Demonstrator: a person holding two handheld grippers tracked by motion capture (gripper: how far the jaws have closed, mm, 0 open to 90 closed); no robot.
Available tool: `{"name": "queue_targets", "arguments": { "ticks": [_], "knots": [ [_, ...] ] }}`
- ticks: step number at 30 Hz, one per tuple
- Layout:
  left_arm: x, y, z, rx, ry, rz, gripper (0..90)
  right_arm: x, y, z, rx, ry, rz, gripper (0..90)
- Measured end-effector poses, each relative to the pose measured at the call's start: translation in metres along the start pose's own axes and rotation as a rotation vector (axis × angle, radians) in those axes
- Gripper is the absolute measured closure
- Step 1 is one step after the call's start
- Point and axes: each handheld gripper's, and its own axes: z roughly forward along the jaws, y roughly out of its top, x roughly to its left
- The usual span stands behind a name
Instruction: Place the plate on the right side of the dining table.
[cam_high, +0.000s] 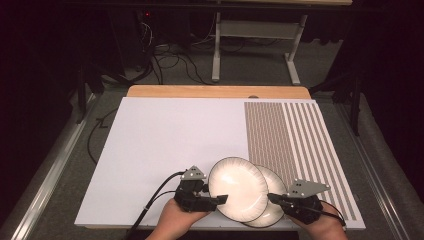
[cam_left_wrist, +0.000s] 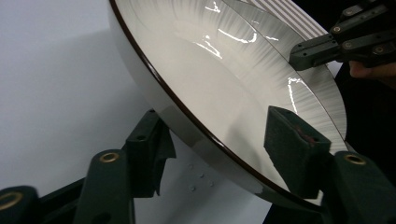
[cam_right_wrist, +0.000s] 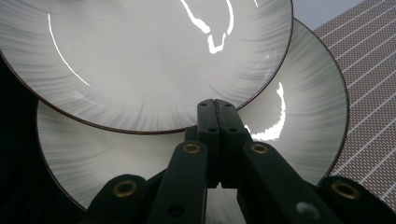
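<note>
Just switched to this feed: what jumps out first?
Two glossy white plates with dark rims overlap at the table's near edge. The left gripper clamps the rim of the tilted upper plate, which partly covers the lower plate. The right gripper, jaws shut, pokes in above the lower plate.

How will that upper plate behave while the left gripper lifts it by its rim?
The upper plate looks glazed and glossy, so probably slippery between the left gripper pads. It seems rigid and likely breakable. Held by one edge and tilted, it may swing or knock the lower plate.
</note>
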Motion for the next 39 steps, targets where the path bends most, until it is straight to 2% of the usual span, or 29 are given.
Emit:
{"name": "queue_targets", "arguments": {
  "ticks": [10, 18, 23, 28, 39],
  "knots": [
    [0.005, 0.003, -0.003, -0.013, -0.005, -0.068, 54.5, 0.000, 0.000, -0.002, -0.010, -0.013, 0.001, 90.0],
    [0.005, 0.005, 0.001, -0.035, 0.007, -0.096, 62.6, -0.001, -0.001, -0.008, -0.029, -0.026, 0.004, 90.0],
    [0.006, 0.004, 0.003, -0.044, 0.024, -0.096, 66.4, 0.000, 0.001, -0.012, -0.055, -0.020, -0.001, 90.0],
    [0.006, 0.005, 0.003, -0.065, 0.012, -0.109, 69.1, 0.004, 0.002, -0.013, -0.057, -0.034, -0.032, 90.0],
    [0.007, 0.009, -0.006, -0.162, 0.009, -0.103, 75.7, -0.006, 0.001, -0.028, -0.164, -0.078, 0.024, 87.4]
  ]
}}
